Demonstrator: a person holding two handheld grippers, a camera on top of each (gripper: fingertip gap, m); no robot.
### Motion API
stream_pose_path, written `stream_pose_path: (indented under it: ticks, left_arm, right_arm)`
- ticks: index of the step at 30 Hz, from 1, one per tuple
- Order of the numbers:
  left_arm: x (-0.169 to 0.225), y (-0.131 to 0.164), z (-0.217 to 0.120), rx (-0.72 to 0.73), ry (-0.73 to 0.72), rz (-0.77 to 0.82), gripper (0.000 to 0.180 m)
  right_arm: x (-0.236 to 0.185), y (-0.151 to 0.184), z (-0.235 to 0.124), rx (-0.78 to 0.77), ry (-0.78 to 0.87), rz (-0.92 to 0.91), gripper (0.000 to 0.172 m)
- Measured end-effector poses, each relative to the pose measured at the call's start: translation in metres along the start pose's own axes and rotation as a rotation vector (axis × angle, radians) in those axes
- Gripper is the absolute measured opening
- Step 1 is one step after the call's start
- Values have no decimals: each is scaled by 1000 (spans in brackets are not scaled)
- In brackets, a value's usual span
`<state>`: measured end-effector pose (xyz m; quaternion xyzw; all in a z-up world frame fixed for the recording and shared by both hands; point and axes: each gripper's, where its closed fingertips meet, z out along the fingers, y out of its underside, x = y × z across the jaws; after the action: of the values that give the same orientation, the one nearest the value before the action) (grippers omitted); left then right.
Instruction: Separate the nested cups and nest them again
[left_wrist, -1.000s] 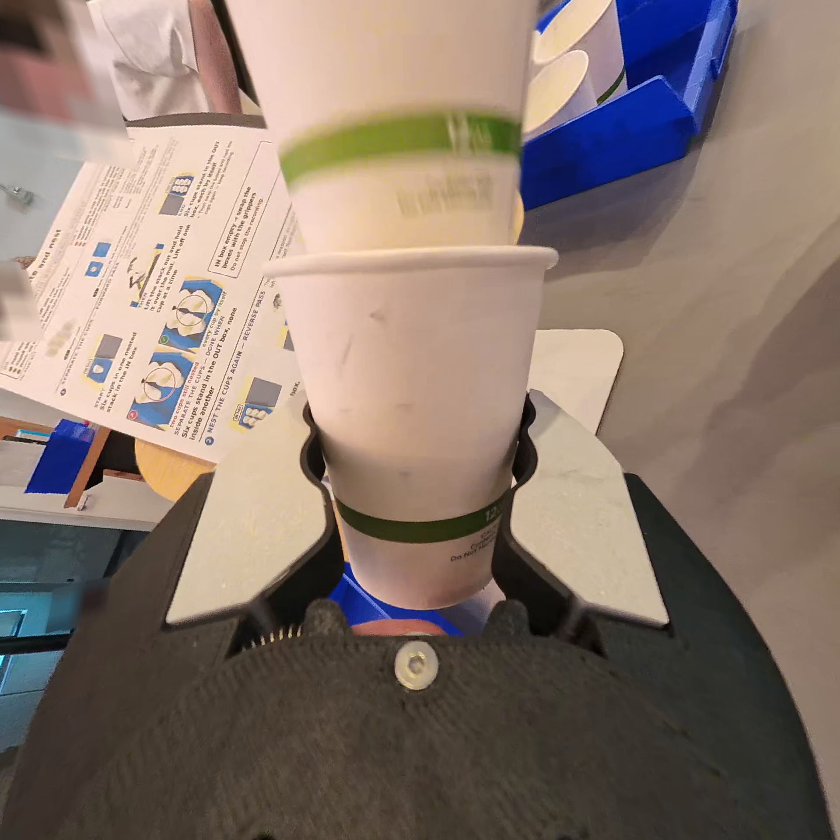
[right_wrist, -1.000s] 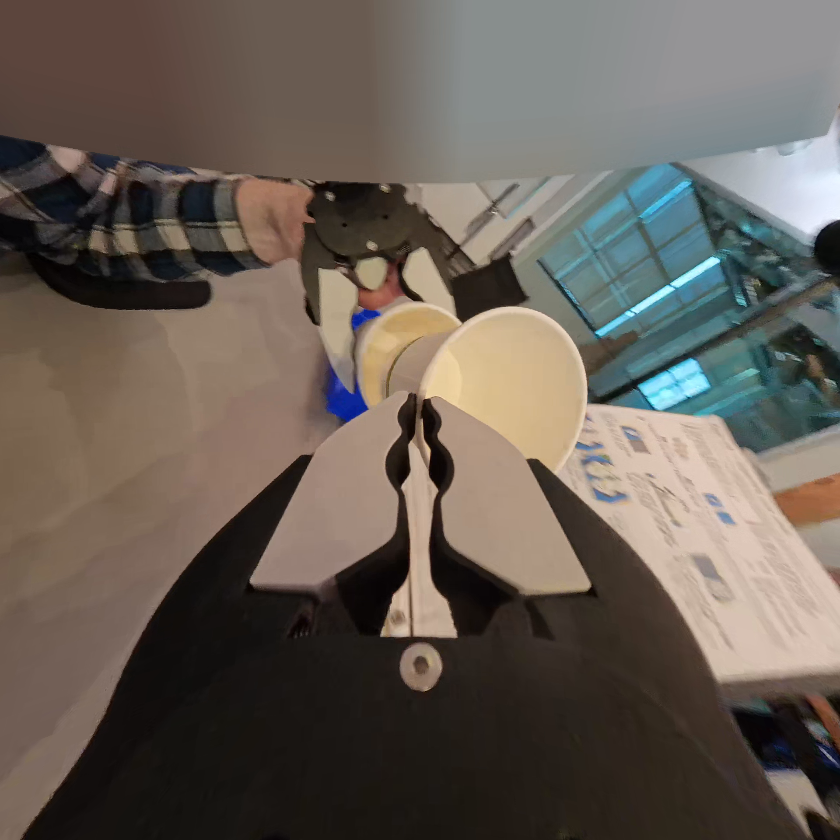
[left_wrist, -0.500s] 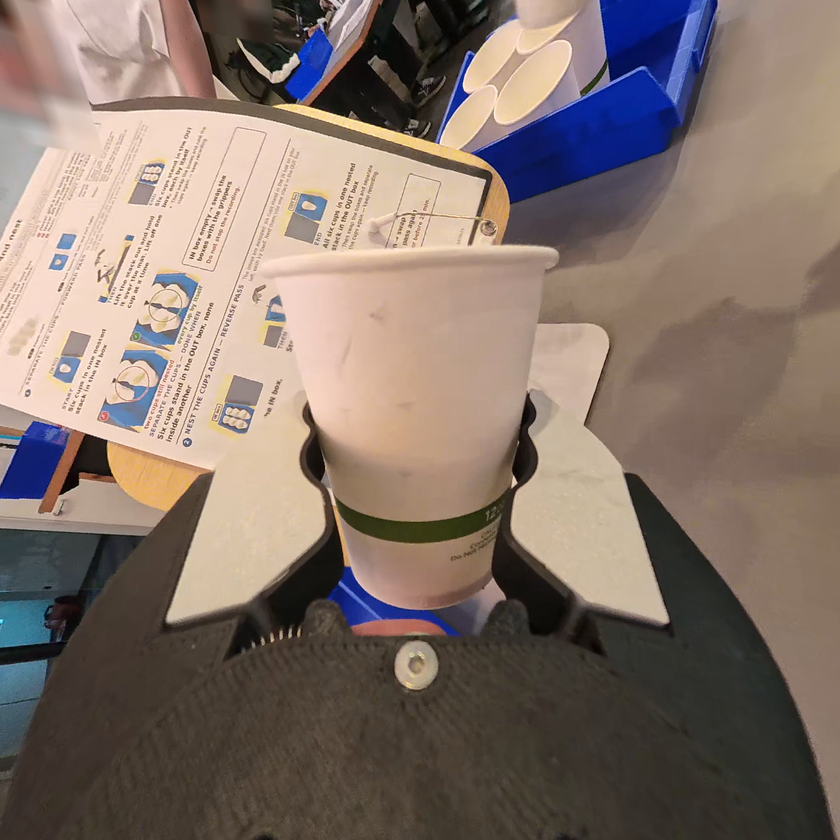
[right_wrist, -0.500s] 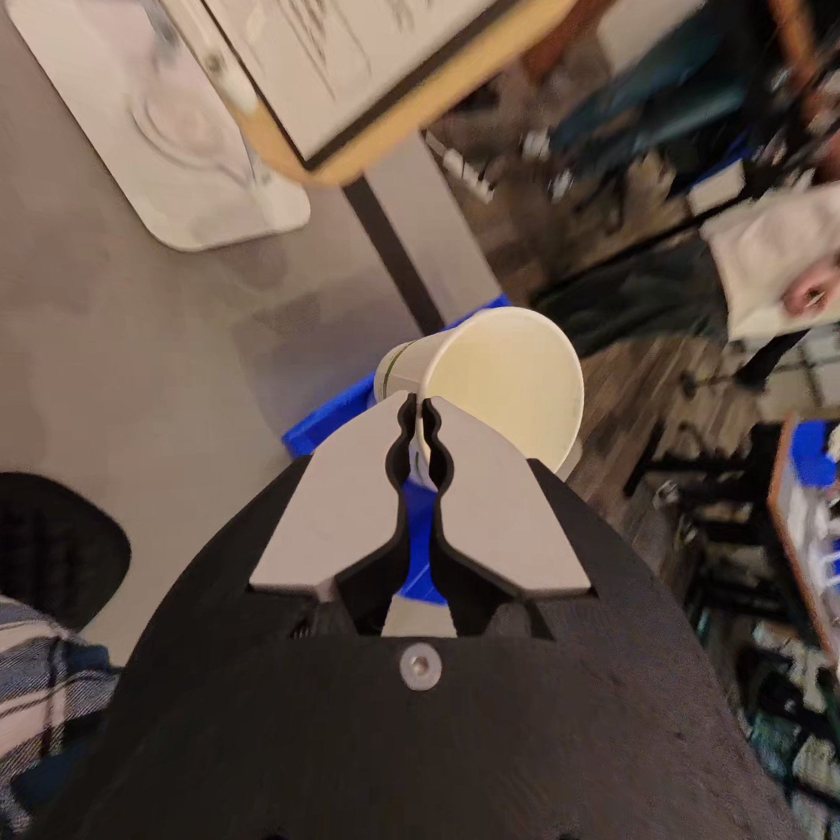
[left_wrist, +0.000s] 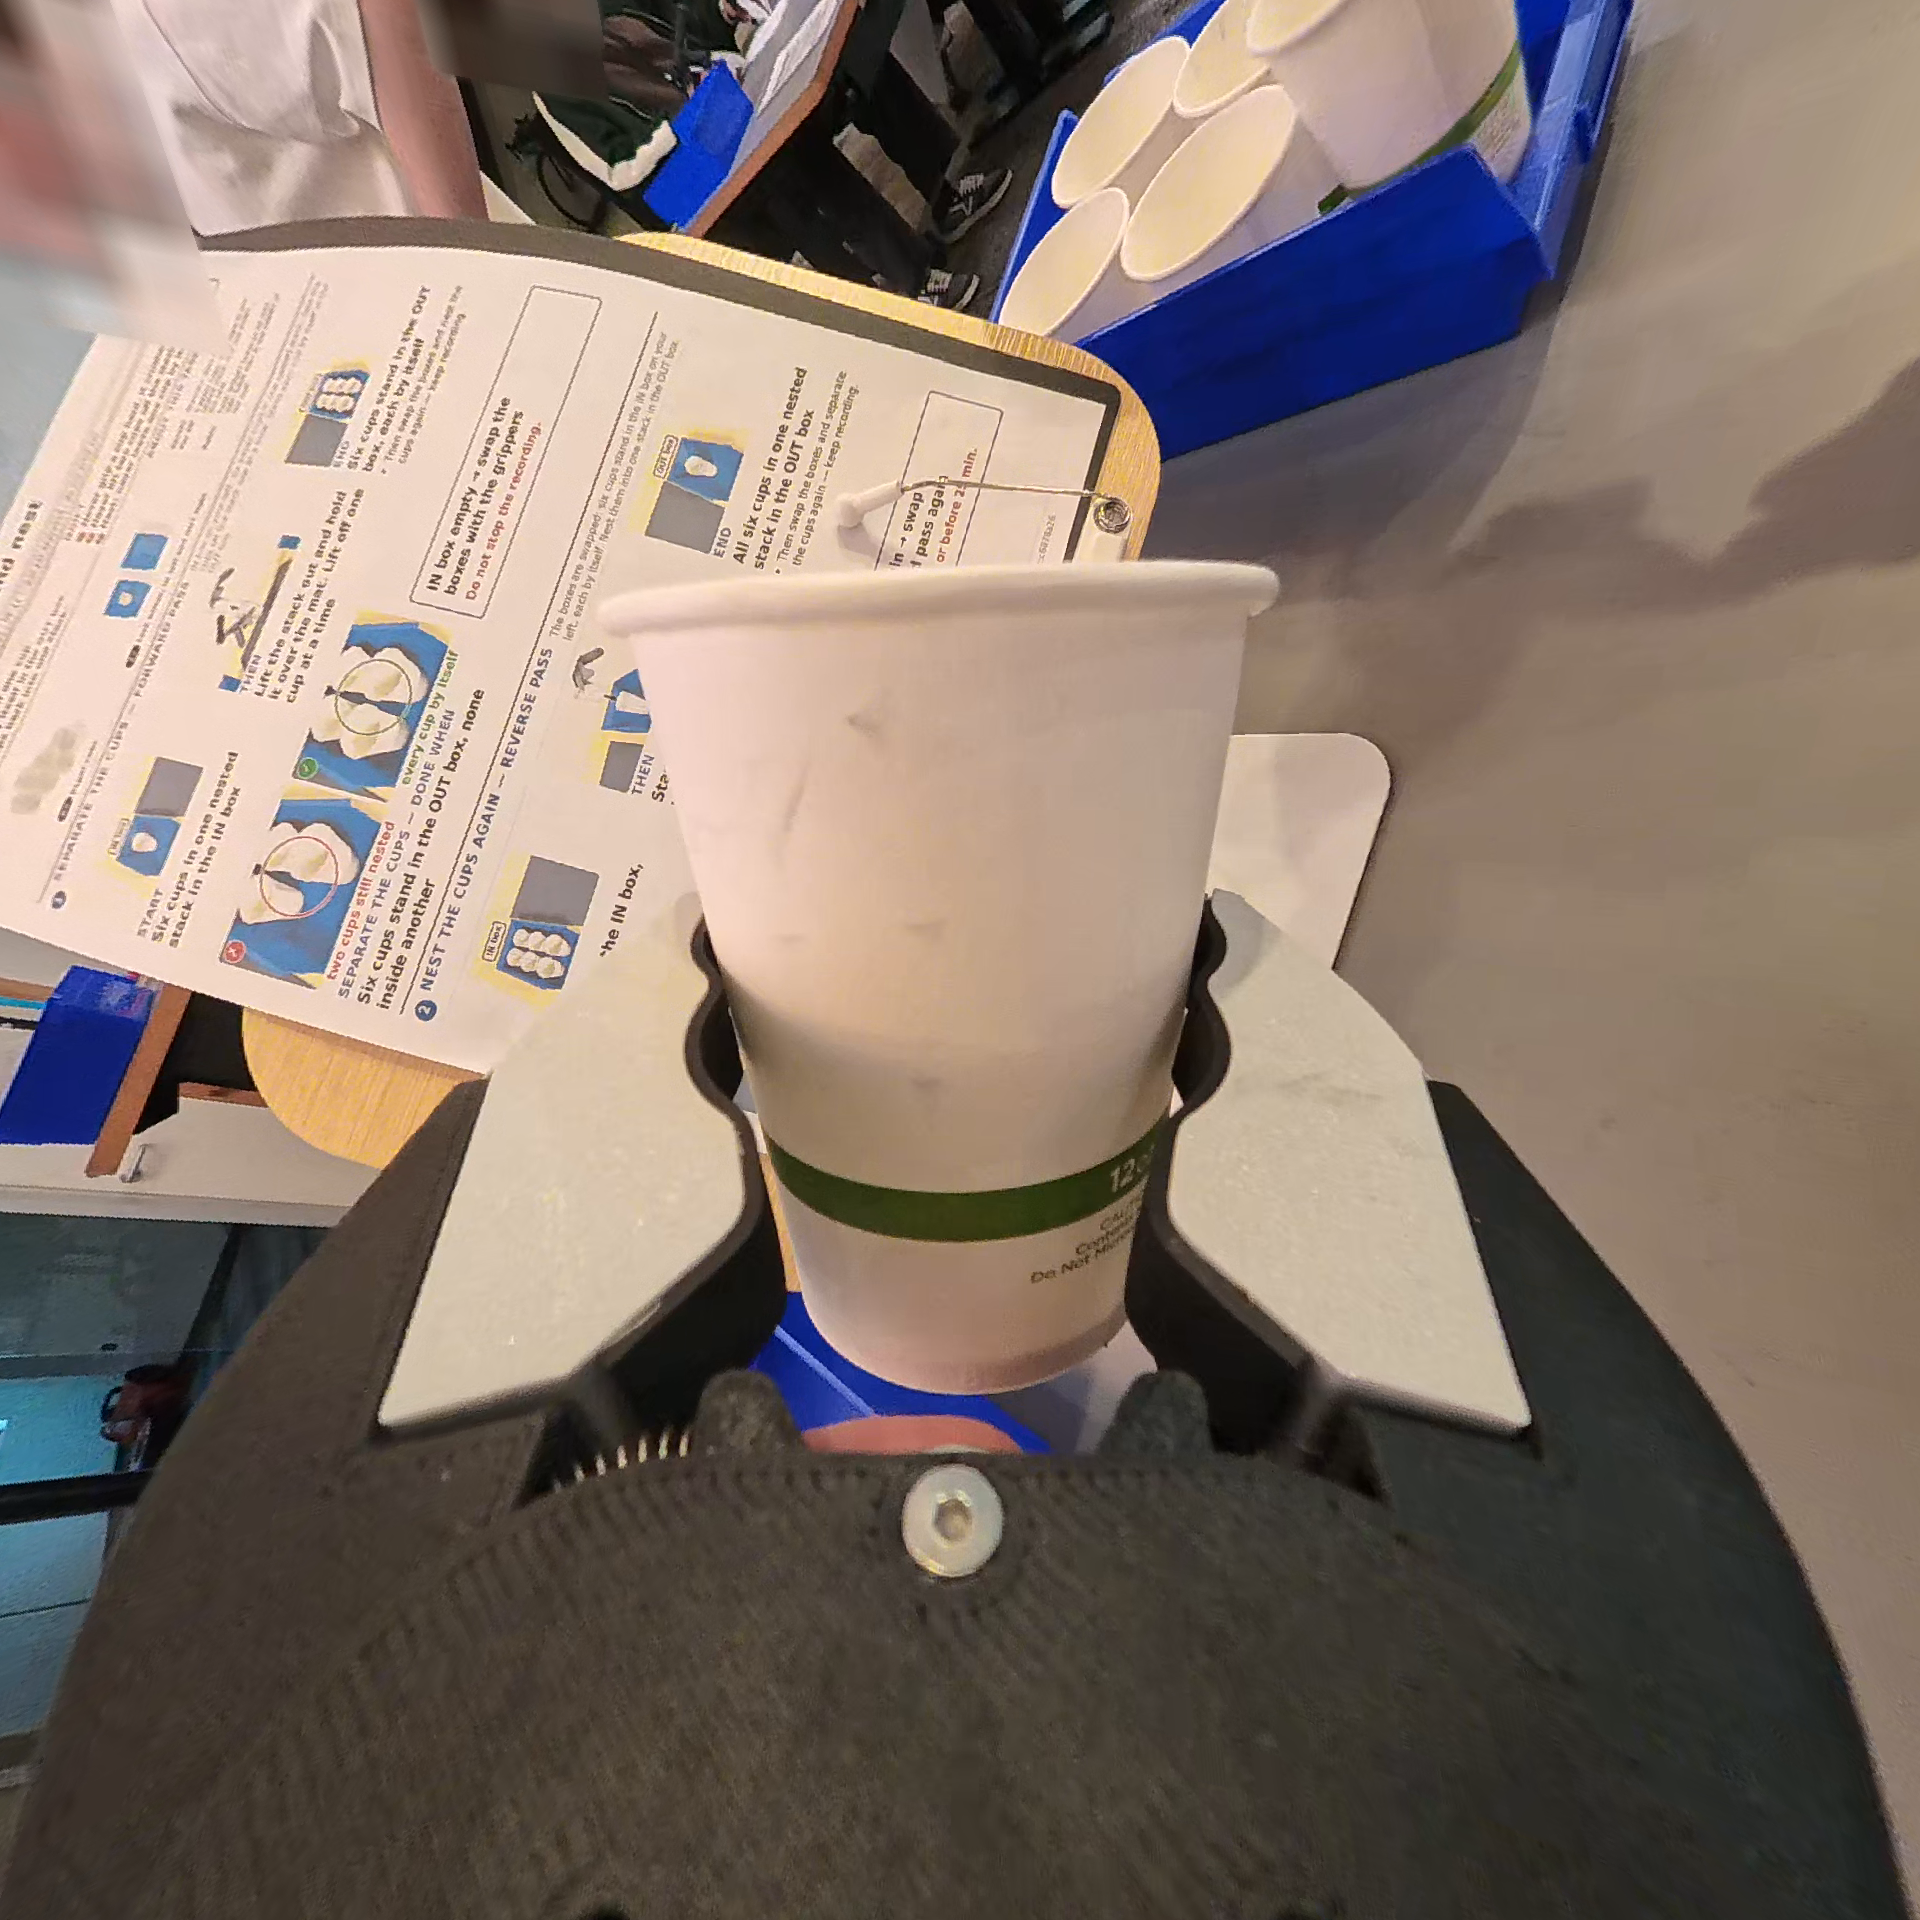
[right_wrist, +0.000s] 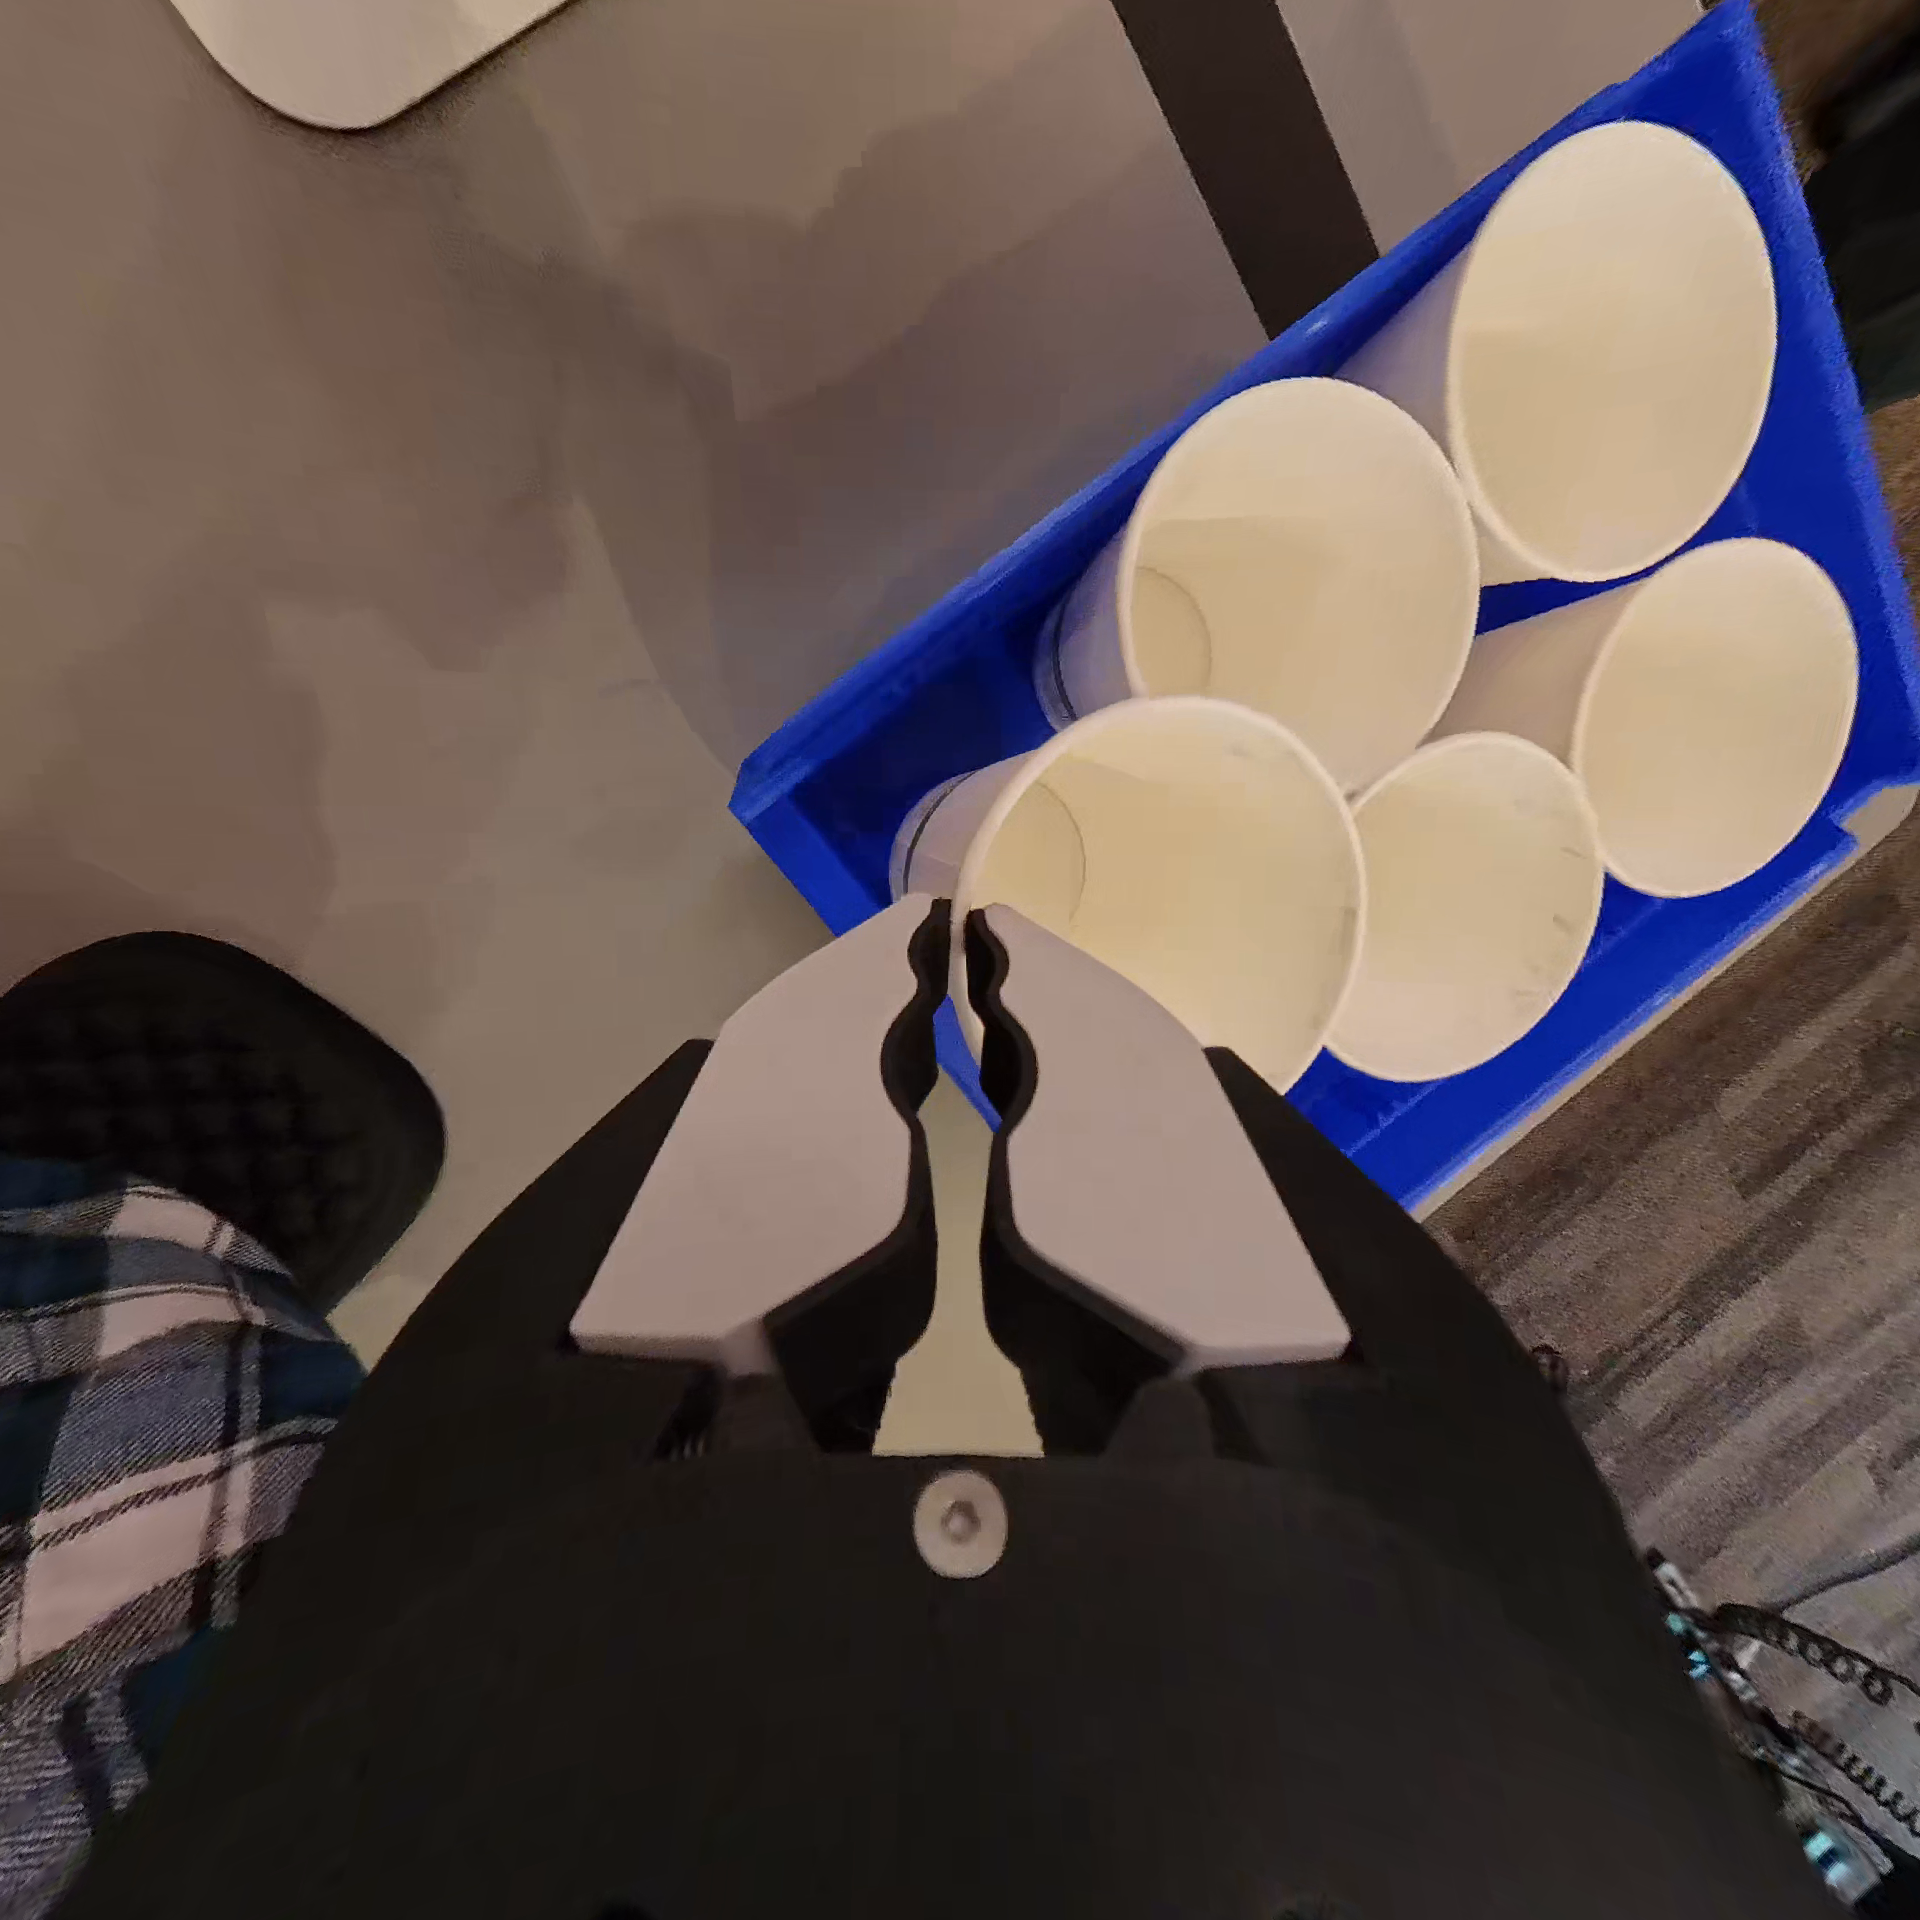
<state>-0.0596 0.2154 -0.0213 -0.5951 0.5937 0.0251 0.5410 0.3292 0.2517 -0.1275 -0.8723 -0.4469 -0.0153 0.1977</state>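
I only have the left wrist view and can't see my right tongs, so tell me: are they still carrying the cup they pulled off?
Observer: Yes. The right tongs are pinched on the rim wall of a white cup.
Operator: Where is that cup now?
Observer: Over the near corner of the blue bin, mouth towards the camera.
Operator: How many cups stand in the bin already?
Observer: Four, side by side, none nested.
Operator: Is there room under the carried one?
Observer: Bare blue floor shows at that corner, beside its base.
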Motion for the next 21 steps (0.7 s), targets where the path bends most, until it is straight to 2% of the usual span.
stream_pose_path:
  ticks: [21]
  left_arm:
    - [0, 0, -2, 4, 3, 1, 84]
  right_arm:
    - [-26, 3, 36, -64, -215, 26, 6]
